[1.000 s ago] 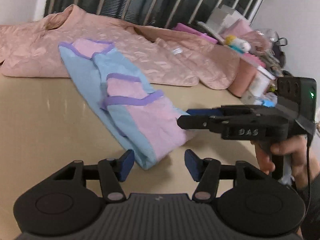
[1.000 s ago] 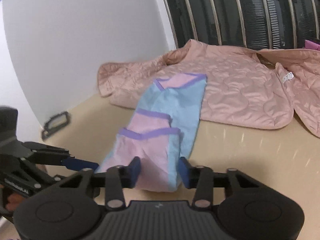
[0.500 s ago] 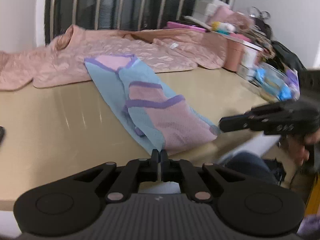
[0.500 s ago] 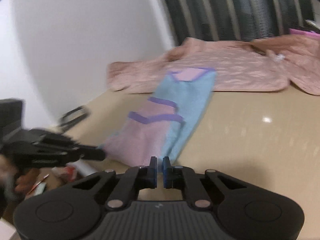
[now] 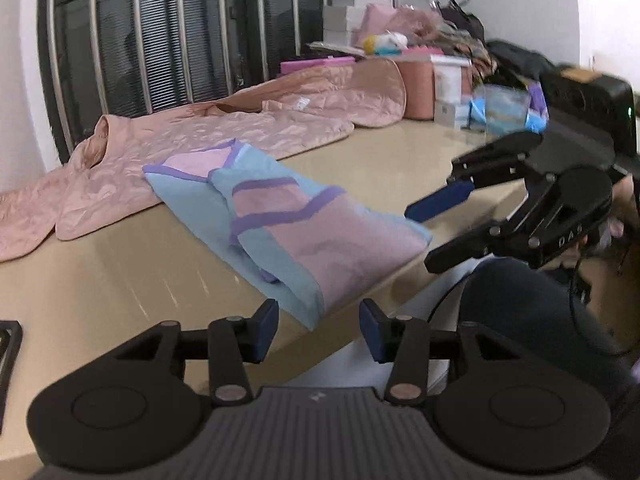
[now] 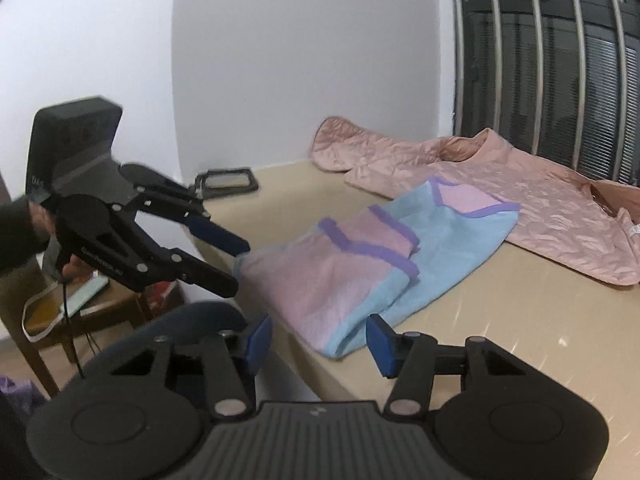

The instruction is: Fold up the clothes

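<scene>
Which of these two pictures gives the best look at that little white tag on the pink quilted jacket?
The left wrist view: the white tag sits in plain sight on the pink quilted jacket, clear of other things. In the right wrist view the tag is only a sliver cut off at the picture's right edge.

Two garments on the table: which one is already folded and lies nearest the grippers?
The blue and pink garment with purple trim, folded narrow at the table's near edge. The quilted pink jacket lies spread open behind it, by the window bars.

Blue-pink garment point(image 5: 288, 236), folded, at table edge
</scene>
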The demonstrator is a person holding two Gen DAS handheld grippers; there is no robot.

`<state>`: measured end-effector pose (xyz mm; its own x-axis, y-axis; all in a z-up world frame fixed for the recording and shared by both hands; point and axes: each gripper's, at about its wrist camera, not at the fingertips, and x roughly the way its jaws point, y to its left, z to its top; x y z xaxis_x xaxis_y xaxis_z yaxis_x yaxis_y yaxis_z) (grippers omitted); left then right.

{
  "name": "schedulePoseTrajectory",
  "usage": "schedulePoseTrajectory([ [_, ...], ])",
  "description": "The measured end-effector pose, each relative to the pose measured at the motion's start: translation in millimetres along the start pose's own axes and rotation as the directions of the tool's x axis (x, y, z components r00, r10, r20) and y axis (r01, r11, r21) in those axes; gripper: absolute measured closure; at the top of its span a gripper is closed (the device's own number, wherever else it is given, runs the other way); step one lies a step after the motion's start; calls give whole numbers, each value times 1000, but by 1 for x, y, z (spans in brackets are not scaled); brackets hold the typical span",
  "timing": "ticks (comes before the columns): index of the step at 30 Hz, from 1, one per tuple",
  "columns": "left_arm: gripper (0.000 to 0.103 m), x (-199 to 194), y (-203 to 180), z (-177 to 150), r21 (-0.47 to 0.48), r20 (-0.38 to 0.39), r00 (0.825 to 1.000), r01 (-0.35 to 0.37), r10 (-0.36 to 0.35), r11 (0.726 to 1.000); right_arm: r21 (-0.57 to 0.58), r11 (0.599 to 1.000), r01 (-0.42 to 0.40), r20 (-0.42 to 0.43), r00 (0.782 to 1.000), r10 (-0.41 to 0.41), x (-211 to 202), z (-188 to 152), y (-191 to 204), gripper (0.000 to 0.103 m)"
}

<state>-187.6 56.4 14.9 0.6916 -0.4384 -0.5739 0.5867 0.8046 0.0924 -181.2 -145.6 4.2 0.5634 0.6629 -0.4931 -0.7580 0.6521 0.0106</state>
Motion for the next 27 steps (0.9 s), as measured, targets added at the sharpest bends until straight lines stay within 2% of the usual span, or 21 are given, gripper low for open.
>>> schedulePoseTrajectory([
  [2,58,2,0,-2,20,0,1000,-5,5,1000,-15,1000,-4,-3,1000,4,4,-3,1,58],
  [4,59,4,3,-2,34,1,1000,-1,1,999,-29,1000,-4,-2,1000,4,8,-5,2,71],
  [5,67,5,4,-3,41,0,1000,4,-4,999,-35,999,-2,0,1000,2,10,-5,2,76],
  [6,76,5,4,-3,55,0,1000,8,-8,998,-38,999,-3,-2,1000,3,11,-6,2,85],
  [7,80,5,4,-2,70,-1,1000,14,-14,997,-37,999,-2,-1,1000,2,11,-6,1,90],
  [9,92,5,4,-1,91,-4,1000,22,-22,996,-37,999,1,0,1000,-1,10,-7,1,94],
  [12,100,4,6,1,71,-10,1000,22,-22,997,-20,1000,-2,9,1000,3,7,-7,-1,97],
  [18,102,-11,-1,0,93,7,997,76,-77,993,45,998,-52,72,996,49,-7,-8,-2,100],
  [20,102,-13,-3,-3,99,8,998,56,-57,994,54,998,-28,114,993,22,-13,-9,-2,97],
  [21,102,-13,-2,-4,95,9,999,46,-47,994,53,998,-18,120,993,12,-13,-10,-2,87],
  [22,102,-13,-1,-5,96,9,999,38,-39,995,37,999,-15,110,994,11,-13,-11,-1,63],
  [23,100,-13,-1,-7,101,8,999,39,-40,994,16,1000,-13,101,995,12,-13,-11,1,53],
  [24,97,-14,-1,-8,110,12,999,35,-37,993,-13,1000,-17,98,995,18,-12,-12,3,47],
  [25,95,-13,-2,-9,115,11,999,32,-33,993,-43,999,-24,95,995,28,-10,-13,5,48],
  [27,75,-11,-3,-9,123,2,999,31,-32,992,-69,997,-40,75,996,45,-5,-14,7,51],
])
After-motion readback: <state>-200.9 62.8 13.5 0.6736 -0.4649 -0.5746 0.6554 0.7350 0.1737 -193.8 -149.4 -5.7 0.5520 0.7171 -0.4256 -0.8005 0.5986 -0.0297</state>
